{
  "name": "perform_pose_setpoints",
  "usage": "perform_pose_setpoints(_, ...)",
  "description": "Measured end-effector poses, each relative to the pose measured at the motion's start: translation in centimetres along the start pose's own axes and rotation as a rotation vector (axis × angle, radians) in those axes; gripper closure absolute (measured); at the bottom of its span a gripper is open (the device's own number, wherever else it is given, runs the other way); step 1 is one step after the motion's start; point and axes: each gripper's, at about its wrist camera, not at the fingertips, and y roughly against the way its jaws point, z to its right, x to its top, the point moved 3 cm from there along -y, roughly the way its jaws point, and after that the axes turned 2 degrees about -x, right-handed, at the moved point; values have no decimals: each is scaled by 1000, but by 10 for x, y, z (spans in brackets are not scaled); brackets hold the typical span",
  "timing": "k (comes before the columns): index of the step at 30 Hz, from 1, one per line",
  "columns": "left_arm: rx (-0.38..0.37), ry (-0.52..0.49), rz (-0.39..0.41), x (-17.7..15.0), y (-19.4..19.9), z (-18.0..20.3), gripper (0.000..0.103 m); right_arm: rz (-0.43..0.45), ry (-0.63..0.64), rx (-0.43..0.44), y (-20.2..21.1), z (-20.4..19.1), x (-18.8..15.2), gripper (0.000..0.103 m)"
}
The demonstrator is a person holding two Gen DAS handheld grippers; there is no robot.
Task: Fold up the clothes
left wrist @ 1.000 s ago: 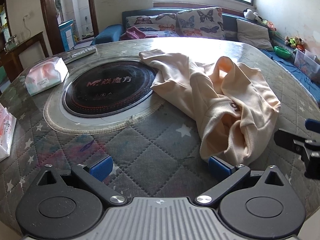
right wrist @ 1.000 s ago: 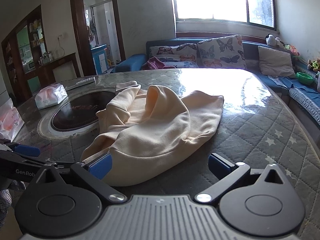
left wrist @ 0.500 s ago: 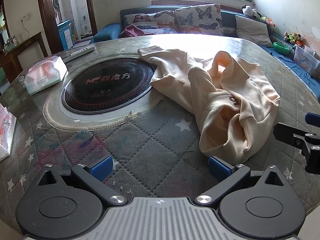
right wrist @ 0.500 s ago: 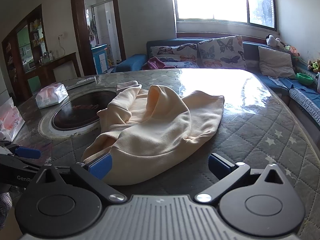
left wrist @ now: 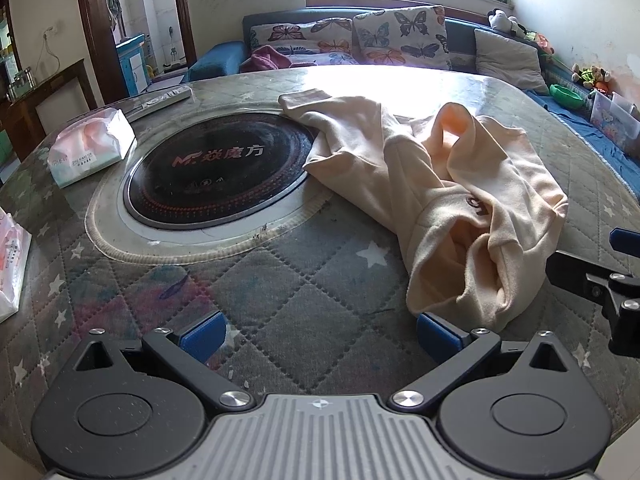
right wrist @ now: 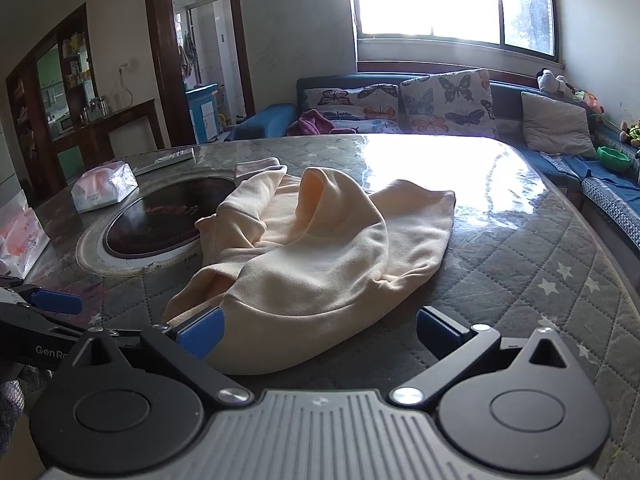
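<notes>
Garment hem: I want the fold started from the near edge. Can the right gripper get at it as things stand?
Probably yes. The right gripper is open with the garment hem lying right between its fingers, nothing on top or in front. The left gripper sits off to the side, clear.

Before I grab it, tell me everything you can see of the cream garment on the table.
The cream garment is soft, fleecy-looking fabric lying crumpled and unfolded on the quilted star-print table cover. A ribbed cuff points toward the sofa, and one edge overlaps the black round cooktop. A small dark mark shows near the bunched near end, where an opening gapes. A fold stands up in the middle. Both tongs are open and grip nothing; the right tongs straddle the near hem.
</notes>
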Motion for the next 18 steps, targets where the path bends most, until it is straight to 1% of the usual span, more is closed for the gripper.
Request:
perform_pose_setpoints(10,9,7,15,18,-7,-12,0,-3,42,19,-13,-1,15,0)
perform_pose_setpoints(18,3,20,37,43,-15,-22,0,15,122,11,-40,-1,50,0)
